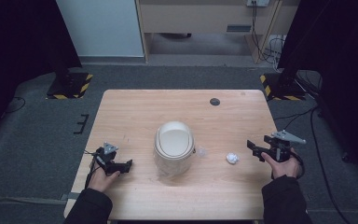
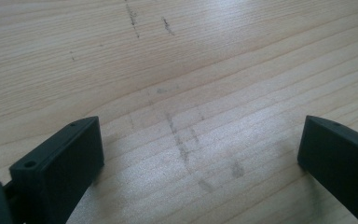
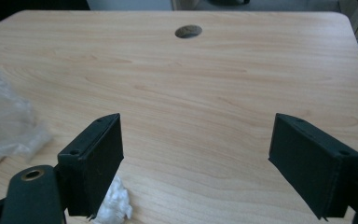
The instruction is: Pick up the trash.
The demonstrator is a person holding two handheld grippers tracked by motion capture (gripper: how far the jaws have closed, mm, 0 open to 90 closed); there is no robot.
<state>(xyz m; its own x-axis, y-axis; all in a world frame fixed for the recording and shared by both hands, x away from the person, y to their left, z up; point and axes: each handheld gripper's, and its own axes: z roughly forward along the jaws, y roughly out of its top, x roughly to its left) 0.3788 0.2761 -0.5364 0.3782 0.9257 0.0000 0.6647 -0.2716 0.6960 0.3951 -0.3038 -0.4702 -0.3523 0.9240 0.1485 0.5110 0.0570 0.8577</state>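
Note:
A white round bin [image 1: 173, 145] with a swing lid and a clear plastic liner stands at the middle of the wooden table [image 1: 135, 109]. A crumpled white paper wad [image 1: 232, 158] lies to its right on the wood; in the right gripper view the wad [image 3: 114, 207] peeks out beside the left jaw. My right gripper [image 1: 256, 150] hovers just right of the wad, jaws wide apart and empty [image 3: 196, 163]. My left gripper [image 1: 126, 166] rests low at the table's left front, open with bare wood between its jaws [image 2: 200, 154].
A dark cable hole [image 1: 215, 101] sits near the table's far edge, also in the right gripper view [image 3: 188, 31]. Clear liner plastic [image 3: 4, 126] bulges at that view's left. Stand bases with yellow-black tape [image 1: 70, 84] flank the table on the grey floor.

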